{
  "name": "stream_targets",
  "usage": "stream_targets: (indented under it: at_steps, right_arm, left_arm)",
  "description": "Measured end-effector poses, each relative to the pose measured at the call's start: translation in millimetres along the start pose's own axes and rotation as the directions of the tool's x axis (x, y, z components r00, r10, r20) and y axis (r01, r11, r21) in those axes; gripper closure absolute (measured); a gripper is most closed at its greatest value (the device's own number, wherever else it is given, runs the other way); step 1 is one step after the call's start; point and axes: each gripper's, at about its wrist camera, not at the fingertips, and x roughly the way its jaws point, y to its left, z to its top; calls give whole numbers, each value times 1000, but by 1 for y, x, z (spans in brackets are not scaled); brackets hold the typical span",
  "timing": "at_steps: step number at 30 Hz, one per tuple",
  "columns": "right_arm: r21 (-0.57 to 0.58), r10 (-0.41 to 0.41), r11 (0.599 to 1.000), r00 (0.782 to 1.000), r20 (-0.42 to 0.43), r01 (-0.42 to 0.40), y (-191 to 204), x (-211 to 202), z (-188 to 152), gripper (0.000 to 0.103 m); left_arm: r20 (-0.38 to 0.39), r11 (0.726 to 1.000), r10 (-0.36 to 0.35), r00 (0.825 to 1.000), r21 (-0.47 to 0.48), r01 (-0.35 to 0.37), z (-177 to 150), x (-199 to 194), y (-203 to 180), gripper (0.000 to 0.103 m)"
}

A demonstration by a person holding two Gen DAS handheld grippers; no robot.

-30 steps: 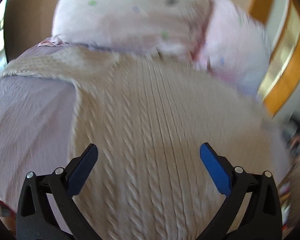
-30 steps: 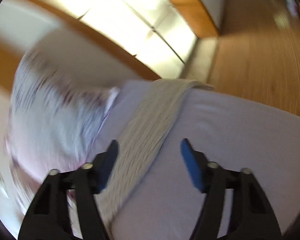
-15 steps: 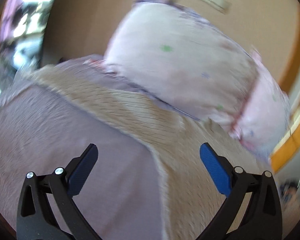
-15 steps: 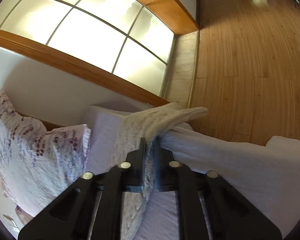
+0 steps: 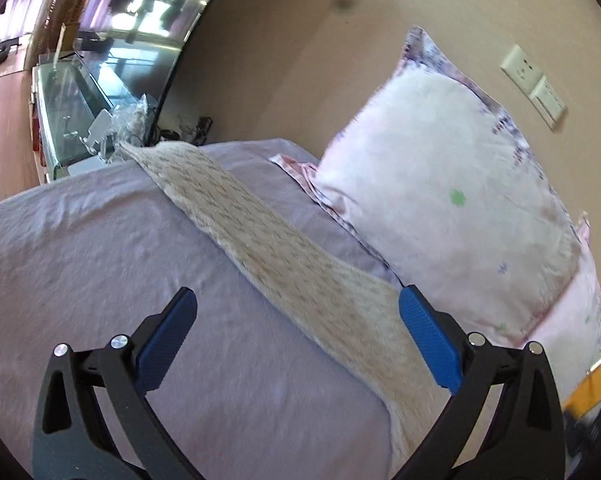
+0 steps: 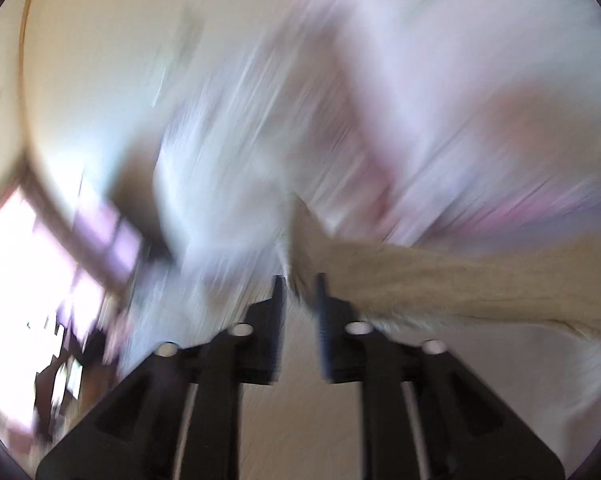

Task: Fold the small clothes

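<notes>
A cream cable-knit garment (image 5: 284,272) lies in a long strip across a lavender bed sheet (image 5: 100,260). My left gripper (image 5: 296,340) is open and empty, low over the sheet; the knit runs under its right finger. My right gripper (image 6: 298,292) is shut on an end of the knit garment (image 6: 440,280), which trails off to the right. The right wrist view is heavily blurred by motion.
A white floral pillow (image 5: 452,184) leans against the beige wall at the right of the bed. A glass cabinet (image 5: 72,108) stands beyond the far bed edge. Wall sockets (image 5: 536,84) are above the pillow.
My right gripper has closed on the end of the knit and swung sharply with it. My left gripper stayed open and turned left, away from the garment's body toward the outstretched strip.
</notes>
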Motion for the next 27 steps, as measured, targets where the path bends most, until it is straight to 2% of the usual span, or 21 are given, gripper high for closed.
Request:
stream_targets:
  at_steps: [1,3,4,5,6,7,8,10,13,18,19,20,21,22,25,27]
  right_arm:
    - [2,28,1000,999,-32,-28,4,9,-6,77]
    - [-1,33,999,999,0,-33,7,4,-15,70]
    - [-2,10,1000,999,34,-10,5,-5,-16,57]
    - [11,-22,1000,996,83,21,-2,-20,-16,49]
    - [30,-44,999,992,121,41,-10,-34,-17,36]
    - [58,-73,996,985,158,65,-19,-51,-19,34]
    - [77,-93,994,980,174,81,-29,-64,-23,34]
    - [124,-142,985,969,204,118,-47,-85,-20,34]
    - [206,-213,965,946,243,165,-73,-113,-30,34]
    - [263,-265,945,926,268,195,-88,-121,-46,34]
    - [269,-268,943,925,270,195,-90,-122,-51,34]
    - [277,-272,941,924,270,196,-94,-123,-54,34]
    - [282,-276,939,923,269,198,-95,-123,-56,34]
    - [287,-282,936,921,269,202,-98,-124,-58,34]
    - [293,-293,933,914,279,209,-103,-131,-61,34]
    - [296,-300,931,909,290,213,-105,-134,-62,34]
  left_arm:
    - [3,1000,19,1000,-21,-19,3,3,6,3]
    - [-23,998,31,999,-59,-33,10,10,18,3]
    - [-40,996,25,999,-86,-28,15,15,26,3]
    - [-54,992,19,998,-122,-25,21,20,36,3]
    - [-69,986,16,998,-164,-27,26,25,46,3]
    - [-84,978,12,996,-205,-29,31,30,54,9]
    - [-94,971,4,996,-236,-26,35,35,60,20]
    - [-128,951,-16,992,-309,-25,45,49,77,34]
    - [-134,930,-11,991,-364,-39,56,63,90,37]
    - [-112,907,7,994,-418,-53,76,82,102,41]
    - [-111,902,14,994,-428,-60,79,86,105,52]
    - [-127,893,30,991,-442,-84,82,92,108,80]
    - [-138,888,29,990,-451,-89,81,95,109,96]
    - [-136,887,20,991,-454,-81,81,97,105,95]
    - [-87,950,-38,996,-313,9,87,87,55,96]
    - [-98,975,-151,984,-177,132,83,78,-9,97]
